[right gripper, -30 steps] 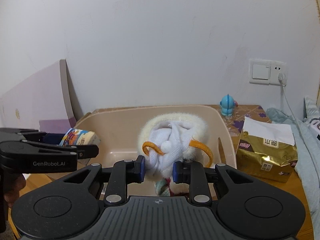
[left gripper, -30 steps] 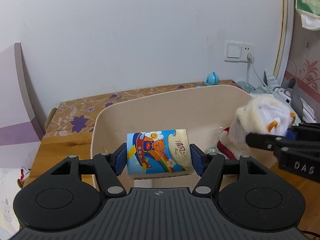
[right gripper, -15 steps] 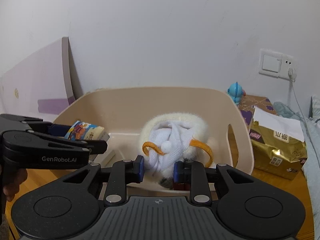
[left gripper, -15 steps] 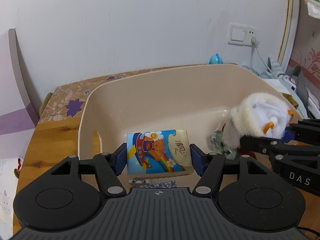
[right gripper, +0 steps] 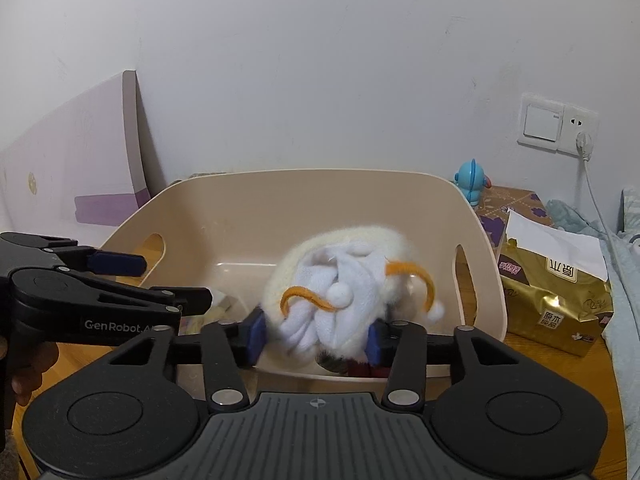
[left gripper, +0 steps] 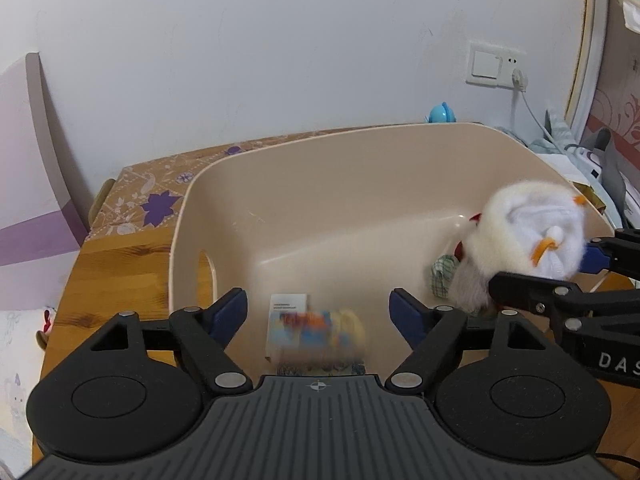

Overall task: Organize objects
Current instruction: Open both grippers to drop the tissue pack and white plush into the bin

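Note:
A beige plastic basket [left gripper: 340, 184] stands on the wooden table; it also shows in the right wrist view [right gripper: 320, 196]. My left gripper [left gripper: 318, 312] is open over the basket's near side. The colourful tissue pack [left gripper: 320, 330] is blurred below it, falling free between the fingers. A small white box [left gripper: 286, 312] lies under it. My right gripper [right gripper: 316, 334] has its jaws spread apart around the white plush toy [right gripper: 344, 292] with orange loops, which is slipping down into the basket. The toy also shows in the left wrist view [left gripper: 532, 236].
A checked cloth item [left gripper: 444, 276] and something red lie in the basket's right corner. A gold tissue pack [right gripper: 556, 284] sits right of the basket. A blue figurine [right gripper: 472, 180] stands behind it. A wall socket with a cable [right gripper: 580, 132] is at the right.
My left gripper opened and the tissue pack dropped out of it into the basket. My right gripper's jaws widened and the plush toy tilted and sagged downward.

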Demonstrator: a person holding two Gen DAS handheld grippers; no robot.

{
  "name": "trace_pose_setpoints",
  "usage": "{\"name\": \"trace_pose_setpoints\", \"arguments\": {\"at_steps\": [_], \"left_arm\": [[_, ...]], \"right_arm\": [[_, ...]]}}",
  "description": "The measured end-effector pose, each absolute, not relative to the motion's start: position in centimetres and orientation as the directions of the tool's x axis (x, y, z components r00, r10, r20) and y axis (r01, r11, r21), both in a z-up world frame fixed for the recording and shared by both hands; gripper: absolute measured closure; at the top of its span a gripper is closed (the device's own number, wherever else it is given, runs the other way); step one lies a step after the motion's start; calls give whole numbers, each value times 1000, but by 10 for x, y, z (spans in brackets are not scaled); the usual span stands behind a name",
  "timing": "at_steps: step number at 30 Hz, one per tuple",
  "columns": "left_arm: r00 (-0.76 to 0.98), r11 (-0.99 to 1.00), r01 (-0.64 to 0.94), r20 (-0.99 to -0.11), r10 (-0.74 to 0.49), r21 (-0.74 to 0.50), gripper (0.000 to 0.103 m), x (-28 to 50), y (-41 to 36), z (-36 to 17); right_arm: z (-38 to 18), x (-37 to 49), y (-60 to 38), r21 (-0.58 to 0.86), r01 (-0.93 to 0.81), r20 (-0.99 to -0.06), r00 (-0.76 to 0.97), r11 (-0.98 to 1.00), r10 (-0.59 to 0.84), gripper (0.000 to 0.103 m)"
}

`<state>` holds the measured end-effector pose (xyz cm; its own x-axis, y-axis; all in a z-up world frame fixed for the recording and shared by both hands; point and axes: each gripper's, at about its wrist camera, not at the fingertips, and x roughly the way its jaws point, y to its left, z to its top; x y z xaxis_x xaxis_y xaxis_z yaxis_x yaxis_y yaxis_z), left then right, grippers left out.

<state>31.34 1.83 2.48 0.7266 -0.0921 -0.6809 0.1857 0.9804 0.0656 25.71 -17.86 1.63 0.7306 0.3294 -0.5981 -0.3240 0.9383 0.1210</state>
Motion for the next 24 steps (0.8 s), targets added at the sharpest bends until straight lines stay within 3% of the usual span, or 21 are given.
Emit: {"name": "trace_pose_setpoints", "arguments": {"at_steps": [4, 6, 9, 24], "left_arm": [[737, 983, 173, -671, -84, 68, 22, 310, 21, 30], [744, 983, 169, -663, -82, 69, 21, 307, 22, 34], [755, 984, 164, -651, -81, 67, 19, 303, 23, 40], [796, 988, 143, -600, -77, 63, 19, 274, 26, 67]], "right_arm": [[21, 252, -181, 127, -317, -585, 741, 940, 329, 34], [25, 249, -183, 136, -316, -570, 750, 939, 335, 22], [31, 244, -185, 138, -315, -549, 765, 939, 338, 13], [50, 221, -197, 138, -292, -516, 795, 947, 320, 1]]}}
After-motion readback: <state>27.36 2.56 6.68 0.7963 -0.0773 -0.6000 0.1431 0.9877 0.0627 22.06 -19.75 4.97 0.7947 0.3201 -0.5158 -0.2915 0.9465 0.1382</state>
